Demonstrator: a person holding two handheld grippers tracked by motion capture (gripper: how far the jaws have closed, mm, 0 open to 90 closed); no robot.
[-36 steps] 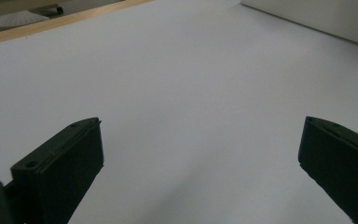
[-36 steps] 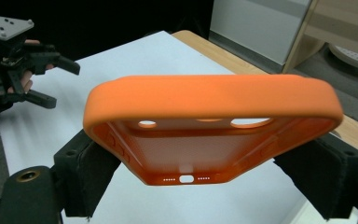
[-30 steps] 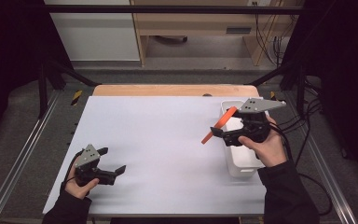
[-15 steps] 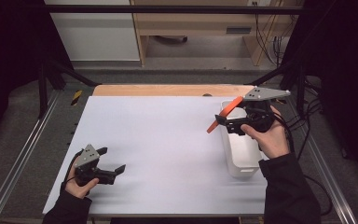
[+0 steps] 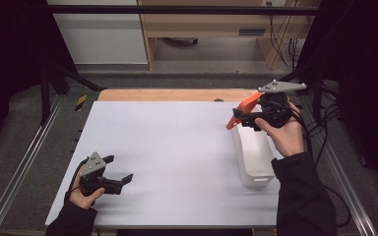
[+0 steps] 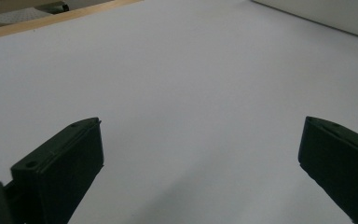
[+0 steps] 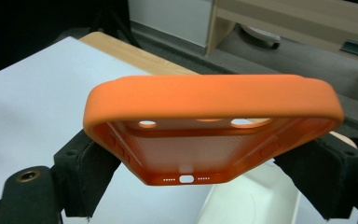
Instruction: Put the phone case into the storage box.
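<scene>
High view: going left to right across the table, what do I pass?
Left gripper, jaws open, low on the white table → bare white table top → orange phone case clamped in the right gripper → white bin near the table's right edge.

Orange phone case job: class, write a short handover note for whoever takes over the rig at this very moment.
Right tool: shut on the orange phone case, held by its two long sides, in the air above the far end of the white bin.
Left tool: open, holding nothing, low over the white table at its near left.
Done: case gripped and raised.
Left: probably lower the case into the bin and release; the high view does not show what lies inside.
</scene>
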